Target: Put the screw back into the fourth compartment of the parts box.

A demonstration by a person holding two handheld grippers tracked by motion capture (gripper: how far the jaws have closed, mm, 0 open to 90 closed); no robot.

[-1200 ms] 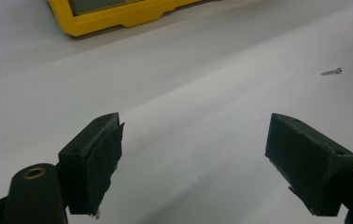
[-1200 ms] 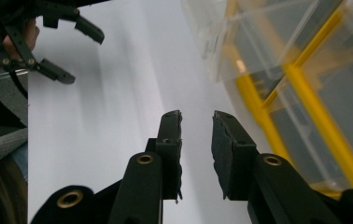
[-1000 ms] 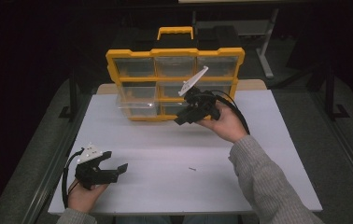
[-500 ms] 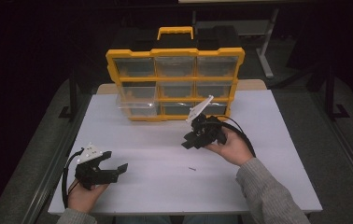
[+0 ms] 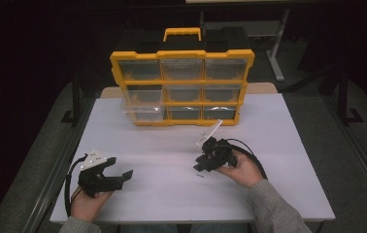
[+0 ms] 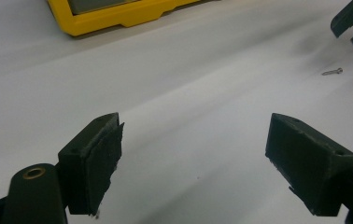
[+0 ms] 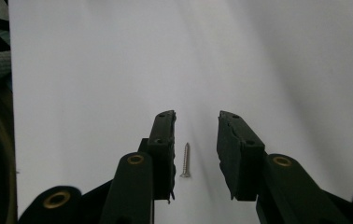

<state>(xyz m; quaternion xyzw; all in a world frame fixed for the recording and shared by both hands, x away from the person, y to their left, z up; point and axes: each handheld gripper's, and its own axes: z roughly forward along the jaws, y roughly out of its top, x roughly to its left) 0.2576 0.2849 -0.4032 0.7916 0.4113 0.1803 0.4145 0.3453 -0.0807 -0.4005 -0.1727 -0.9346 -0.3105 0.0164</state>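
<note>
a white table (image 5: pixel 278 145) stands on grey floor (image 5: pixel 31 160), the room behind dark, perhaps unlit.

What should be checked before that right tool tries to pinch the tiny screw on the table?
1. Screw lies between the right tool jaws: ok.
2. Jaws apart, wide enough for it: ok.
3. Screw lies flat and alone on the white table: ok.
4. Left tool open, away from the screw: ok.
5. Yellow organizer stands well back from the screw: ok.
6. Jaw tips low enough to reach the screw: cannot tell.
</note>
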